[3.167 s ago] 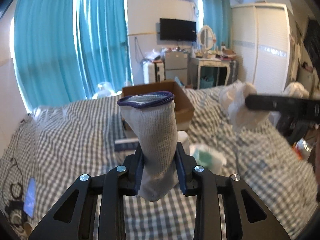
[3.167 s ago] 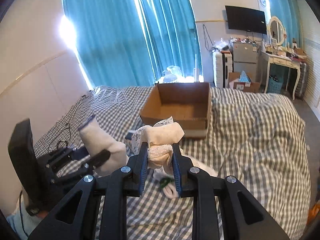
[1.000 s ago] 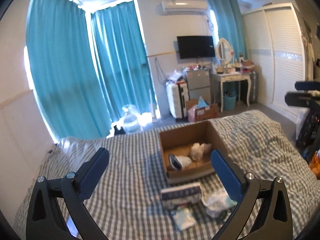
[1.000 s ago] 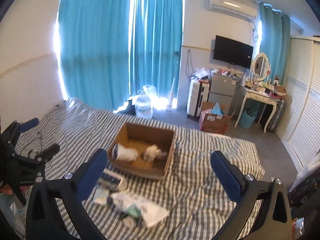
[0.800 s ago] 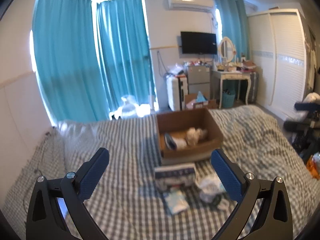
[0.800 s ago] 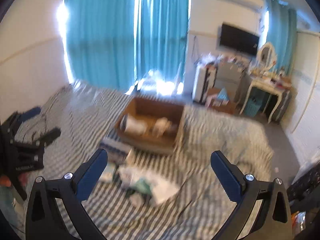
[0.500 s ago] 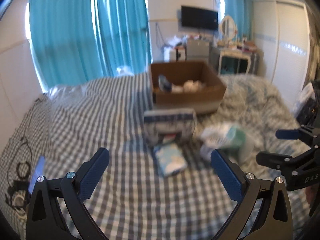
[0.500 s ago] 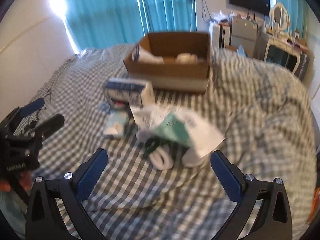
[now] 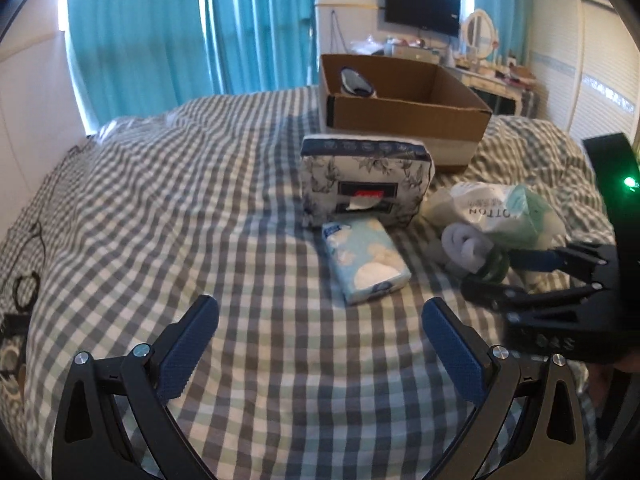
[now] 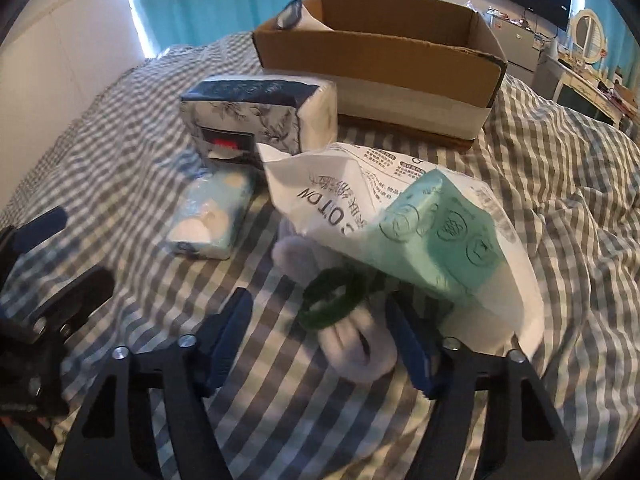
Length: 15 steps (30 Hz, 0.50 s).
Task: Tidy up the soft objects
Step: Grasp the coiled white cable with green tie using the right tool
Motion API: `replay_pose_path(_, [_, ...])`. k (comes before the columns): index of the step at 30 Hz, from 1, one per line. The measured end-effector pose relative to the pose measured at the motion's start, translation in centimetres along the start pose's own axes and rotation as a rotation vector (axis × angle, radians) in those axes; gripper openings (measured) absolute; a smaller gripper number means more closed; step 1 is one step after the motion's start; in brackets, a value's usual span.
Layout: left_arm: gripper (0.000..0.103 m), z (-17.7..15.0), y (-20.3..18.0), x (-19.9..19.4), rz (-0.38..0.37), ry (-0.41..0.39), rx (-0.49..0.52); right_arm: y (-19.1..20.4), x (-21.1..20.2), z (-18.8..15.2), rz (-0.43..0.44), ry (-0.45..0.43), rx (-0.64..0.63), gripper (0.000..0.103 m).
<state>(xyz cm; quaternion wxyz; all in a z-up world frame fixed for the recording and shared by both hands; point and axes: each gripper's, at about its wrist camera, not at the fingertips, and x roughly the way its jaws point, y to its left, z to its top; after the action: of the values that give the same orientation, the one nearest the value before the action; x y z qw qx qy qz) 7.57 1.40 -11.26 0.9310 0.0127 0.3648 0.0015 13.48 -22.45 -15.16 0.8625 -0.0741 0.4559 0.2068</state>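
A cardboard box stands on the checked bed; a grey sock shows over its left wall. In front lie a floral tissue pack, a small blue tissue packet, a white-and-green cotton pad bag, and a white rolled sock with green cuff. My left gripper is open and empty, low before the blue packet. My right gripper is open around the rolled sock.
Cables and a phone lie at the bed's left edge. Teal curtains, a TV, a dressing table and a white wardrobe stand behind the bed.
Both grippers let go of their socks into the box, rose, then came down toward the bed. The right gripper now straddles the rolled sock.
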Motion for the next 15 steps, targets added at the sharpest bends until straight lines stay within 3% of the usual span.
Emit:
replay_pose_path(2, [0.103,-0.1,-0.1,0.1,0.004,0.005,0.003,-0.1,0.4,0.2,-0.021,-0.001,-0.006,0.058])
replay_pose_path(3, [0.103,-0.2,-0.1,0.2,0.005,0.008,0.006,-0.1,0.6,0.2,-0.024,0.001,-0.008,0.048])
replay_pose_path(5, [0.103,-0.2,-0.3,0.3,0.007,0.015,0.011,-0.3,0.6,0.1,-0.030,0.008,-0.007,0.038])
replay_pose_path(15, [0.103,-0.4,-0.9,0.3,0.009,0.028,0.044,-0.7,-4.3,-1.5,0.019,-0.080,0.024,0.032])
